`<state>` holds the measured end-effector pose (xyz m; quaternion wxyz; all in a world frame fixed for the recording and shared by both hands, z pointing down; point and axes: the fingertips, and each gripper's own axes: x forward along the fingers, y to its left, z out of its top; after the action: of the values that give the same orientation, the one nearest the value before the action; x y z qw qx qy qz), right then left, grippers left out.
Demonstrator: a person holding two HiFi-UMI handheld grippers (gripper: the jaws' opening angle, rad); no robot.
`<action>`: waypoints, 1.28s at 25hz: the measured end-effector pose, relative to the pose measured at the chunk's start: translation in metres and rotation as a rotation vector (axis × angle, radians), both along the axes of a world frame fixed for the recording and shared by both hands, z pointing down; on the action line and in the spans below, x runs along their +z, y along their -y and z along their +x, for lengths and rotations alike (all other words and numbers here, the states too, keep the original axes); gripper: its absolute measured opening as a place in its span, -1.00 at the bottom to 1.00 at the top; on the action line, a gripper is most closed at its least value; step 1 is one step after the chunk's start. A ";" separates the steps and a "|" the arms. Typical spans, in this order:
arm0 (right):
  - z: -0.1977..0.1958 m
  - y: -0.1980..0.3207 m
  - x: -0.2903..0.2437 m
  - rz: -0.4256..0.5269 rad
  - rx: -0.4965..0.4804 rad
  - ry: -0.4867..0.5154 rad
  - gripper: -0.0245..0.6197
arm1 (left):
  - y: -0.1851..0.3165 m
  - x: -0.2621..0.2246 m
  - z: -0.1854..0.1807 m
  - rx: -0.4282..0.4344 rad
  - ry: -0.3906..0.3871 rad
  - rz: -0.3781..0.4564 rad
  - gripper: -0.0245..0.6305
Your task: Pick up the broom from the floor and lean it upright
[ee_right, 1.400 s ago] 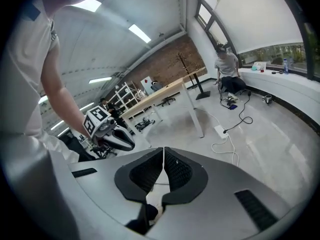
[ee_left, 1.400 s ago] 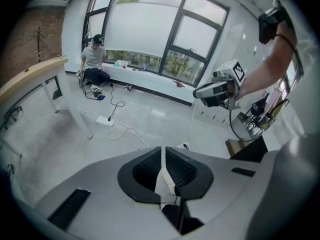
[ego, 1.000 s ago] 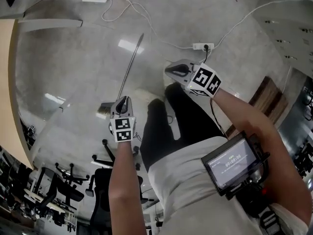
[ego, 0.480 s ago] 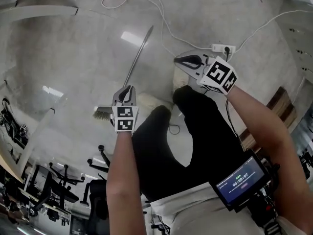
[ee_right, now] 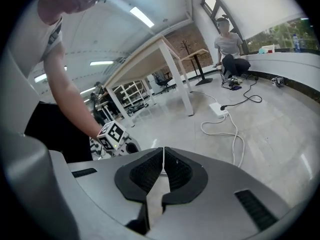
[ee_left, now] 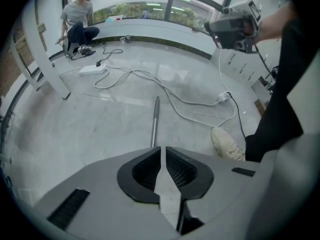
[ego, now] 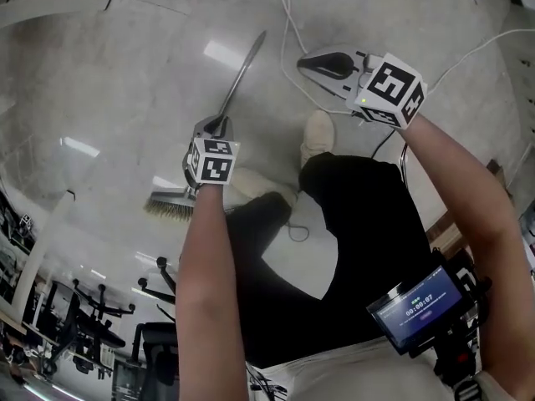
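The broom (ego: pixel 238 78) lies flat on the floor (ego: pixel 109 98), its handle just ahead of my left tongs (ego: pixel 216 126). Left and right tongs (ego: pixel 322 61) are both pinched together (empty). Unopened, they'd likely shove the handle skidding away.

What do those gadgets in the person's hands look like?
Each hand carries a grey plastic tool: the left gripper and the right gripper have two beak-like jaws lined with black ribbed pads. A white cube printed with black square markers sits on each. The forearms are bare of sleeves.
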<state>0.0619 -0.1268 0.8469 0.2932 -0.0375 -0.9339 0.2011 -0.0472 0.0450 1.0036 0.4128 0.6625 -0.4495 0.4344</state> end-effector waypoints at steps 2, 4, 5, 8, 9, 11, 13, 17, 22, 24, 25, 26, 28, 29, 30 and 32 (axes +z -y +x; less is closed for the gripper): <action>0.001 0.002 -0.001 -0.009 -0.001 -0.005 -0.85 | 0.005 0.012 0.005 -0.002 -0.002 -0.013 -0.82; 0.004 0.004 -0.002 -0.026 0.009 -0.013 -0.85 | 0.008 0.022 0.011 -0.009 -0.003 -0.026 -0.82; 0.006 0.006 -0.003 -0.029 0.013 -0.018 -0.86 | 0.011 0.027 0.014 -0.018 -0.005 -0.031 -0.74; 0.013 0.011 -0.002 -0.022 0.020 -0.035 -0.85 | 0.018 0.040 0.022 -0.051 -0.012 -0.042 -0.61; 0.017 0.012 -0.001 -0.018 0.022 -0.040 -0.85 | 0.019 0.045 0.023 -0.050 0.000 -0.048 -0.61; 0.024 0.016 0.001 -0.010 0.027 -0.050 -0.85 | 0.019 0.054 0.021 -0.035 0.044 -0.061 -0.61; 0.034 0.019 0.003 -0.001 0.035 -0.061 -0.86 | 0.019 0.060 0.018 -0.020 0.080 -0.062 -0.61; 0.051 0.023 0.004 0.018 0.065 -0.081 -0.86 | 0.008 0.068 0.020 0.037 0.113 -0.082 -0.61; 0.039 0.022 0.014 0.021 0.056 -0.068 -0.85 | -0.001 0.092 0.009 0.019 0.109 -0.136 -0.67; 0.035 0.018 0.002 0.009 0.061 -0.066 -0.85 | -0.003 0.082 0.009 0.019 0.092 -0.137 -0.69; 0.034 0.016 -0.005 -0.001 0.064 -0.063 -0.85 | -0.005 0.074 0.007 0.018 0.088 -0.129 -0.69; 0.033 0.013 -0.011 -0.012 0.067 -0.061 -0.85 | -0.007 0.066 0.004 0.022 0.088 -0.117 -0.69; 0.030 0.008 -0.019 -0.029 0.070 -0.059 -0.85 | -0.007 0.049 -0.005 0.026 0.086 -0.083 -0.70; 0.029 0.005 -0.023 -0.036 0.071 -0.061 -0.85 | -0.007 0.039 -0.009 0.025 0.082 -0.066 -0.70; 0.029 0.001 -0.026 -0.045 0.071 -0.065 -0.86 | -0.007 0.029 -0.012 0.024 0.078 -0.051 -0.70; 0.029 -0.007 -0.027 -0.065 0.071 -0.072 -0.86 | -0.008 0.015 -0.017 0.026 0.076 -0.025 -0.70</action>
<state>0.0907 -0.1195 0.8201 0.3179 -0.0068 -0.9164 0.2430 -0.0639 0.0532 1.0183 0.3983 0.6459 -0.4508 0.4700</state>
